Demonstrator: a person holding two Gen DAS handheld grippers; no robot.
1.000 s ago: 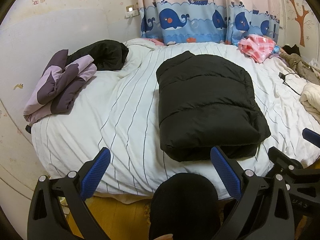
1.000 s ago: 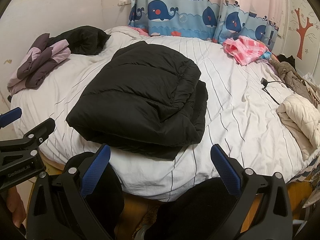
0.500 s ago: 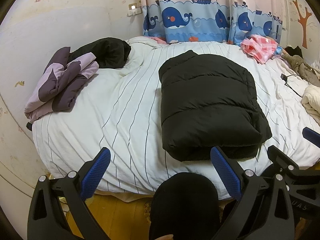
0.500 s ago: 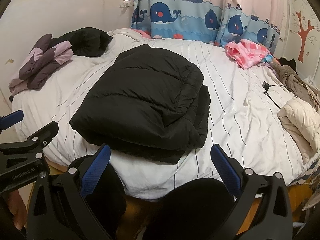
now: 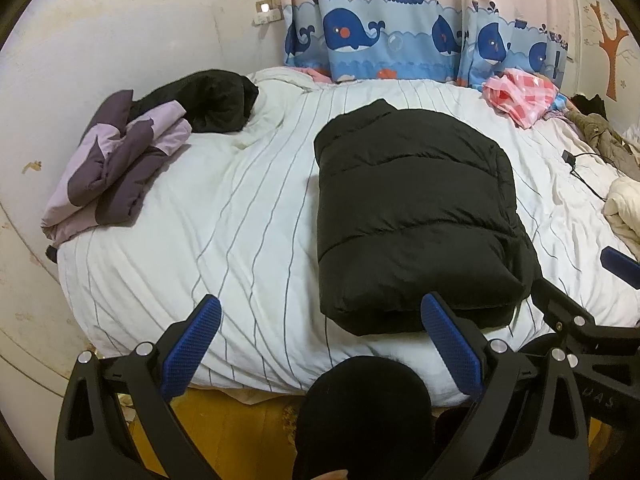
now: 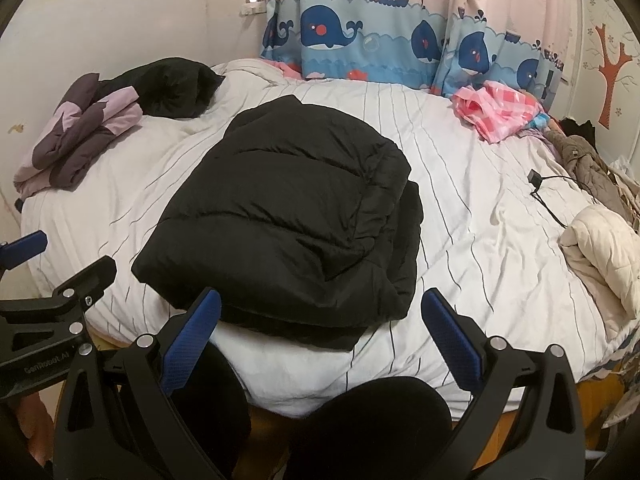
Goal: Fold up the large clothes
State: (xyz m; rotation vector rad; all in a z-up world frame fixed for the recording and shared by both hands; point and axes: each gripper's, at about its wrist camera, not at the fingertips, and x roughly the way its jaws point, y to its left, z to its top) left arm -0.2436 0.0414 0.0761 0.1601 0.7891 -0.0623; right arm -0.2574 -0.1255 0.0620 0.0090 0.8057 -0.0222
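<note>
A black puffer jacket (image 5: 416, 216) lies folded into a thick, rounded rectangle near the front edge of the bed (image 5: 240, 216), its quilted panels puffed between stitched seams and its matte shell lightly creased. From the right wrist view the same jacket (image 6: 288, 224) shows a second layer sticking out under its right and front sides. The bed cover is white with thin dark stripes, softly wrinkled.

Both grippers hang off the front edge of the bed, apart from the jacket. The left gripper (image 5: 320, 344) has its jaws spread wide and released, holding nothing; its blue pads (image 5: 192, 348) are ribbed. The right gripper (image 6: 320, 340) is likewise spread, with nothing between its jaws.

At the far left of the bed rests a folded purple and lilac jacket (image 5: 112, 168), with a crumpled black garment (image 5: 208, 100) just behind it. A pink checked cloth (image 5: 520, 96) lies bunched by the whale-print curtain (image 5: 400, 36). On the right are a cream quilted coat (image 6: 600, 248), a brown coat (image 6: 588, 172) and a black charger cable (image 6: 548, 192).
</note>
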